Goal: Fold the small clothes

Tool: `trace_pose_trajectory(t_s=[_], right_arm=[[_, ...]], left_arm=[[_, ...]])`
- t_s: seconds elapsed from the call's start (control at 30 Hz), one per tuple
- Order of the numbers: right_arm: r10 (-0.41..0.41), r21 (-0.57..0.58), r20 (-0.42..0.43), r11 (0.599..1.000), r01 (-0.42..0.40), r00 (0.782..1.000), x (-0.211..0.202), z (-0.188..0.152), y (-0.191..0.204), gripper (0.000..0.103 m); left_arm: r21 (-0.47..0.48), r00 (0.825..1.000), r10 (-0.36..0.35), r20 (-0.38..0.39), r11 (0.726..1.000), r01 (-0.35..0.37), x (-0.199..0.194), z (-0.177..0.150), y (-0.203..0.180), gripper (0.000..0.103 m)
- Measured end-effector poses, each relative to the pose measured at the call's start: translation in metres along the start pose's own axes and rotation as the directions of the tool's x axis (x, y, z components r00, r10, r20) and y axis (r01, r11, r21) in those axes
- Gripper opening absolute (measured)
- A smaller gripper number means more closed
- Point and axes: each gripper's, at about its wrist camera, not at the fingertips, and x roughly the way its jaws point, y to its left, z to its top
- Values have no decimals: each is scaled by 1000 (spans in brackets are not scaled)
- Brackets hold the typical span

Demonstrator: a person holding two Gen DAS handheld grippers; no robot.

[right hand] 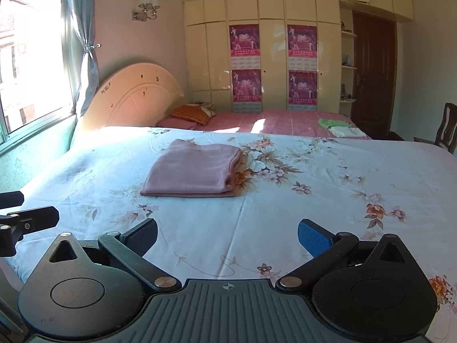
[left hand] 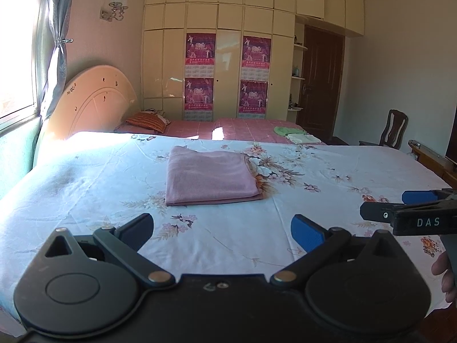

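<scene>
A pink garment [left hand: 210, 175] lies folded into a neat rectangle on the floral bedsheet [left hand: 114, 188], ahead of both grippers; it also shows in the right wrist view [right hand: 194, 170]. My left gripper [left hand: 222, 230] is open and empty, above the sheet short of the garment. My right gripper [right hand: 227, 235] is open and empty, also short of the garment. The right gripper shows at the right edge of the left wrist view [left hand: 405, 205], and the left gripper at the left edge of the right wrist view [right hand: 25, 214].
A second bed with a pink cover [left hand: 245, 130] stands behind, carrying an orange pillow [left hand: 147, 121] and folded green and white clothes [left hand: 295, 135]. A headboard [left hand: 94, 100] and window are left, wardrobes [left hand: 228, 57] behind, a chair [left hand: 392, 128] right.
</scene>
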Motion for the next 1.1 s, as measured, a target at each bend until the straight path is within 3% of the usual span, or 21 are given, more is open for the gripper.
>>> trace_pose_trajectory(t_s=[1.1], right_arm=[[-5,1,2,1000,5,1000,1,2,-13,103]], left_arm=[[11,1000,3,-6,1000,-3,0,-3,-2,102]])
